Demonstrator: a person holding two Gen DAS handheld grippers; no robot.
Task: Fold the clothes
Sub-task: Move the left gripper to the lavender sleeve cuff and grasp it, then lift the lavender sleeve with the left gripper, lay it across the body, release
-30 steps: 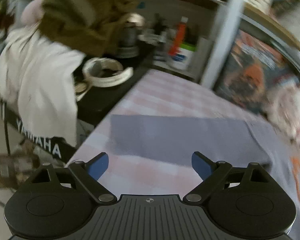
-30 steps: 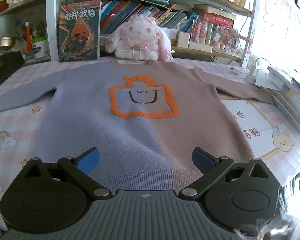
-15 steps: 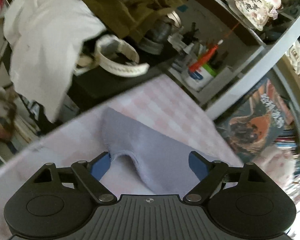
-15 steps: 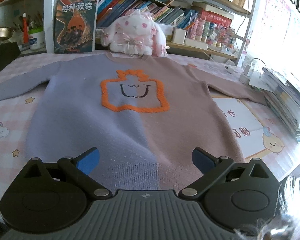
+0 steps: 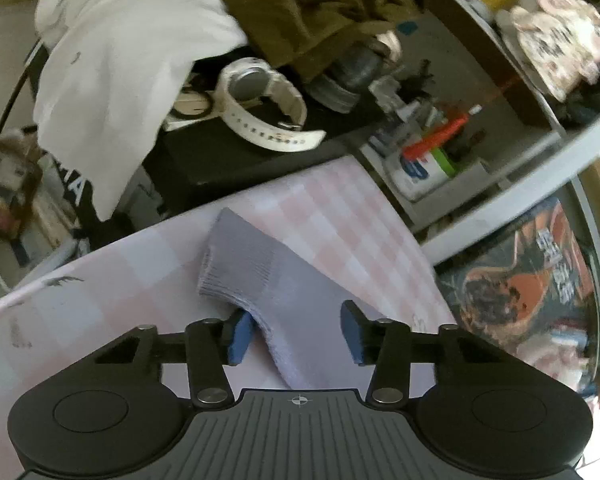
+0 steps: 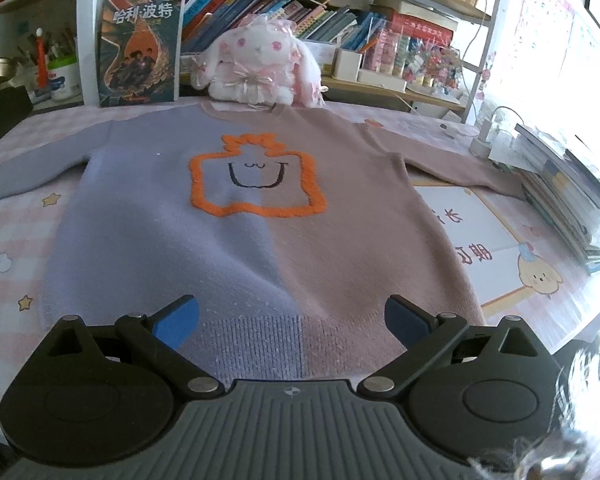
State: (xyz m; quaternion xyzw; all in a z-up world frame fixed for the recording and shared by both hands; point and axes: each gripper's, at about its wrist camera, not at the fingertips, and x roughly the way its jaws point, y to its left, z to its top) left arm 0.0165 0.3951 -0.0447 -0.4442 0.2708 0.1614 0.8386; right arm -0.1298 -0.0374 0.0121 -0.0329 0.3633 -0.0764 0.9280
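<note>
Bookshelves behind, pink checked cloth over the counter (image 6: 4, 216); entries as follows.

Sweater (image 6: 260, 232): two-tone, lilac half and dusty-pink half, orange outline on the chest. Lies flat and face up on the counter, both sleeves spread outward, hem toward me, neck toward the plush rabbit (image 6: 260, 68) at the far edge. No fold shows in it.

Lilac sleeve (image 5: 284, 292): long axis runs from my left claw away toward the counter's edge, ribbed cuff (image 5: 232, 256) at the far end. Near edge of the sleeve puckers up beside the claw's left pad.

Left claw (image 5: 296, 334): fingers part spread, straddling the sleeve short of the cuff, not yet pressed onto the fabric. Clearly the nearer claw to this sleeve.

Right claw (image 6: 292, 318): fingers wide apart, holding nothing, poised above the middle of the hem.

Judgement: the sleeve sits squarely between my left pads, so a pinch there and a carry across the chest would be the fitting move.

Not made out: whether the lower left pad passes under the sleeve; the pink sleeve's cuff, lost near the stacked books (image 6: 572, 192); the left view is blurred throughout.
</note>
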